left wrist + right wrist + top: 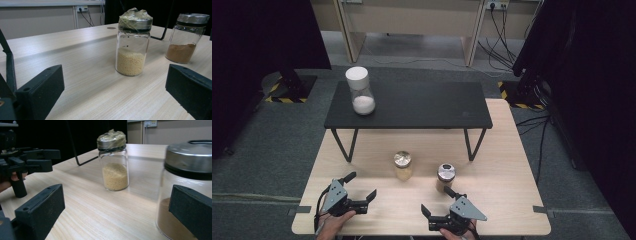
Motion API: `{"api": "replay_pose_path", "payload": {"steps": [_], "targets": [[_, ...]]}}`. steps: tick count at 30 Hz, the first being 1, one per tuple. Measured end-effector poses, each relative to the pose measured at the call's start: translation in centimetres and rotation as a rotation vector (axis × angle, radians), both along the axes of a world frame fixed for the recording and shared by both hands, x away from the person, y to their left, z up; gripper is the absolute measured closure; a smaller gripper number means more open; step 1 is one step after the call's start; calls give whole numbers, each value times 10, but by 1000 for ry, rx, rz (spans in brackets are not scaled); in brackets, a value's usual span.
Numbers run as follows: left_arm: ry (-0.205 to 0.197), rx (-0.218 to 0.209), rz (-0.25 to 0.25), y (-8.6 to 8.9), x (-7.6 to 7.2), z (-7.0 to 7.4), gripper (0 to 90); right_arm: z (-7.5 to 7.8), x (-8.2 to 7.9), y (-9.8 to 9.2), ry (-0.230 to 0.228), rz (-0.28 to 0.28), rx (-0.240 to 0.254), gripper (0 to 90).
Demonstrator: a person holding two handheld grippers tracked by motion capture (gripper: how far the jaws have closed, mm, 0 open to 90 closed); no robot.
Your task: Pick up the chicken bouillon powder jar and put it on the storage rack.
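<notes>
Two small glass jars stand on the wooden table (497, 150). One jar holds yellow grains (402, 165) (132, 42) (113, 161) and has film over its metal lid. The other jar holds brown powder (445, 176) (186, 37) (185, 192) under a metal lid. My left gripper (360, 189) (112, 97) is open near the front left, with the yellow-grain jar ahead of its jaws. My right gripper (437, 199) (115, 217) is open just in front of the brown-powder jar, whose side is by the right jaw. A tall jar of white powder (360, 91) stands on the black shelf (422, 105).
The black shelf stands on thin metal legs (469, 145) over the table's back half. Grey carpet surrounds the table, with cables (504, 35) and dark stands (292, 85) behind it. In the right gripper view, the left gripper (30, 160) sits at the far left.
</notes>
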State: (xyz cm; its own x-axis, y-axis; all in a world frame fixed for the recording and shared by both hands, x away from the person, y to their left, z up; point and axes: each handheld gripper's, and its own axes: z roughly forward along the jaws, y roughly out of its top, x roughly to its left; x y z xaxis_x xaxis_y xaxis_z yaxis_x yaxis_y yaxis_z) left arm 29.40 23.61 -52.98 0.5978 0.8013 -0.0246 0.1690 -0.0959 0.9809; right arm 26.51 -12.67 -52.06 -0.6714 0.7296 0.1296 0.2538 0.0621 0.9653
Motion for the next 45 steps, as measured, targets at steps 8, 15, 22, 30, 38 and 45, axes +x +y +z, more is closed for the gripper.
{"api": "replay_pose_path", "payload": {"steps": [8, 15, 22, 30, 38, 45], "targets": [[0, 0, 1, 0, 0, 0, 15, 0, 1, 10, -8, 18, -11, 6], [1, -2, 3, 0, 0, 0, 16, -1, 3, 20, -10, 31, -20, 6], [1, -3, 3, 0, 0, 0, 16, -1, 7, 33, -13, 49, -31, 6], [1, -5, 2, 1, 0, 0, 16, -1, 13, 41, -16, 53, -34, 8], [2, -5, 1, 1, 0, 0, 17, -2, 20, 48, -15, 52, -33, 8], [2, -6, 2, 1, 0, 0, 16, -2, 28, 51, -17, 43, -42, 8]]}}
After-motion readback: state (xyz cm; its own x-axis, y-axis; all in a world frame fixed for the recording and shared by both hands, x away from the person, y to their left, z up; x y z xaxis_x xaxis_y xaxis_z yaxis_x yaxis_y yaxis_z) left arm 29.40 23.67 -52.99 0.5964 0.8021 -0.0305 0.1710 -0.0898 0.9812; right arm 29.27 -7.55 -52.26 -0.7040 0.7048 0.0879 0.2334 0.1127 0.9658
